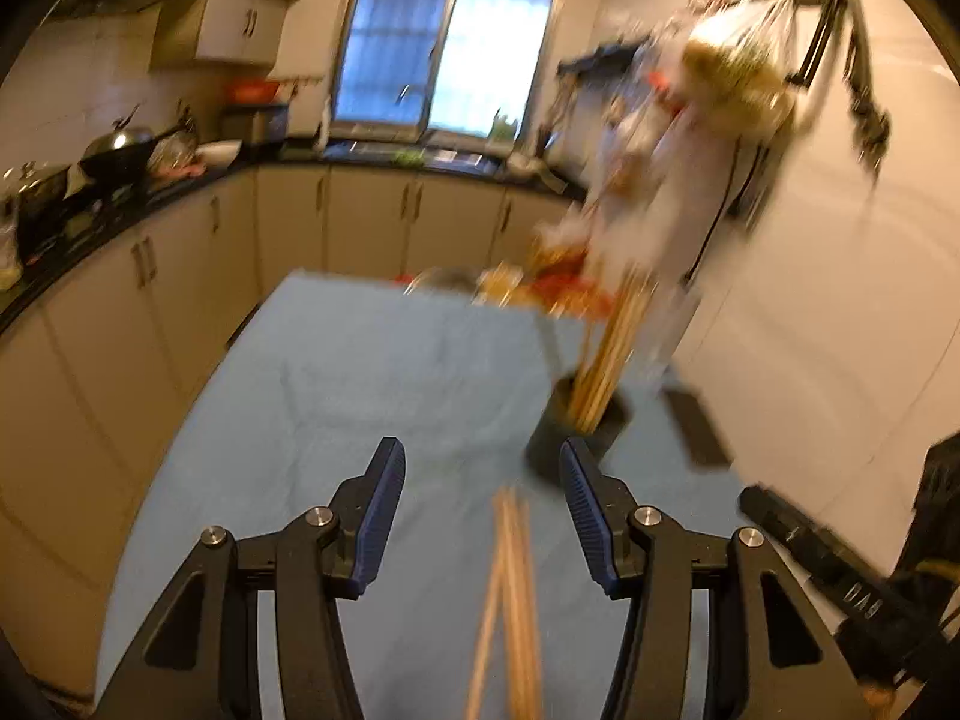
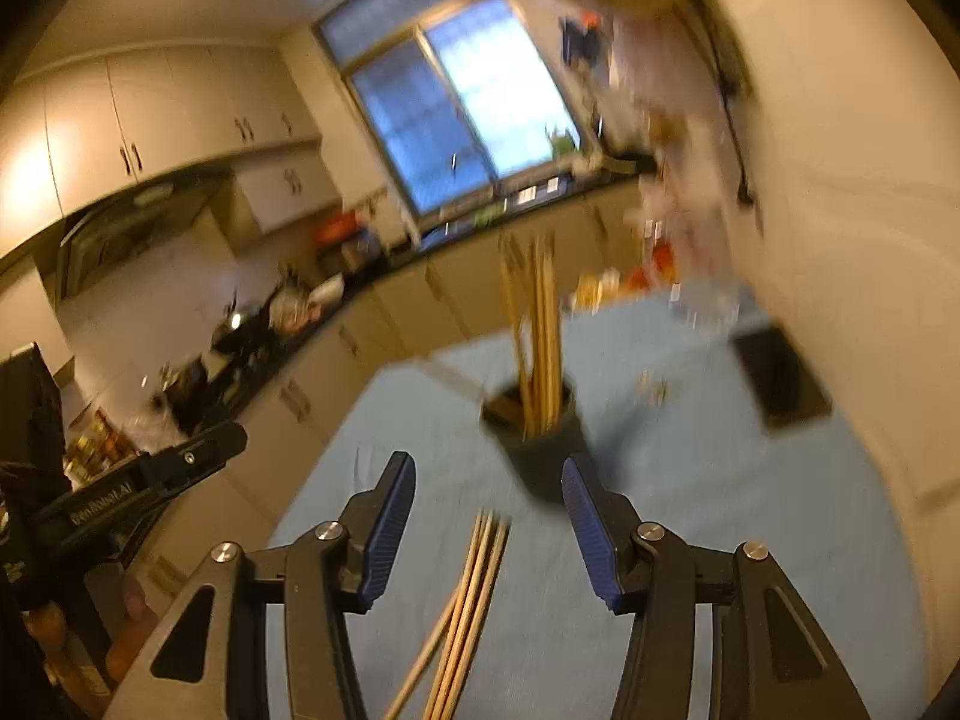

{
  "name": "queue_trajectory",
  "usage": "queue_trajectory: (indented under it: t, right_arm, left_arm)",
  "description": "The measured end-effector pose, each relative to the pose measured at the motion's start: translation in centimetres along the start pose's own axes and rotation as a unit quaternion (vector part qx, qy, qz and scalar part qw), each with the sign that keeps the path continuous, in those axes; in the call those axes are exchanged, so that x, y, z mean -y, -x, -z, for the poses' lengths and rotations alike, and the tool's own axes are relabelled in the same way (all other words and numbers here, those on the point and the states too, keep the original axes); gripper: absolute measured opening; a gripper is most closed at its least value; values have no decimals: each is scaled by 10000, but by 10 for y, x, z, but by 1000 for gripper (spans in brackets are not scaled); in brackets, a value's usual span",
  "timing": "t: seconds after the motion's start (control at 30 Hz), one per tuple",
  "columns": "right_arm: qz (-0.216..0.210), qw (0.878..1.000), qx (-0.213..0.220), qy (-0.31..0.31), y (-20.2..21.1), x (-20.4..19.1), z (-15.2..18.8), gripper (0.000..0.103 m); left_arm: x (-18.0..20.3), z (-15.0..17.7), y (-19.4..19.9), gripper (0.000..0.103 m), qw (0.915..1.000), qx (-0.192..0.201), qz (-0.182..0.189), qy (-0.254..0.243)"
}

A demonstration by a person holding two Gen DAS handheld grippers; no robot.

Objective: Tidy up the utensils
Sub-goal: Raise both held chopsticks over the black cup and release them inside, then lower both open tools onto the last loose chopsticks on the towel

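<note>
Chopsticks loose on cloth; holder beyond; black block nearby.

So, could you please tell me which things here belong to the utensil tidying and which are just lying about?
Belongs to the job:
- loose chopsticks
- dark holder with chopsticks standing in it

Just lying about:
- flat black object
- wok
- blurred food items

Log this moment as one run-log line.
left gripper: open | right gripper: open | loose chopsticks: on table | holder: upright, holds chopsticks
</note>
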State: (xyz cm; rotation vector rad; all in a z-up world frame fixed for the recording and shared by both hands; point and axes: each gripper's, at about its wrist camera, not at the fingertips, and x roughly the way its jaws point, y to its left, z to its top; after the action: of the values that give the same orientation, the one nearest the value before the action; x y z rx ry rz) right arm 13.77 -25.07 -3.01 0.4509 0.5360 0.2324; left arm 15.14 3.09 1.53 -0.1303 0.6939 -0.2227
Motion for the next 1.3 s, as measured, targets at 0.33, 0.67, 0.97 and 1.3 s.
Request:
queue_trajectory:
  t: [0.33, 0.67, 0.97, 1.3]
  right_arm:
    - [-311, 9946, -982, -157, -31, -2, 47, 46]
    - [-18, 9860, -1668, 85, -77, -1, 54, 34]
    - [-22, 9736, -2283, 76, -140, 6, 50, 26]
    - [560, 9556, -2877, 298, -210, -1, 44, 19]
  left_arm:
    - [-15, 60, -39, 55, 9944, -1036, -213, 88]
    - [-18, 71, -72, 55, 9884, -1509, -64, 137]
    - [-25, 75, -102, 55, 9829, -1832, 30, 197]
    - [-35, 71, -120, 55, 9806, -1937, 83, 286]
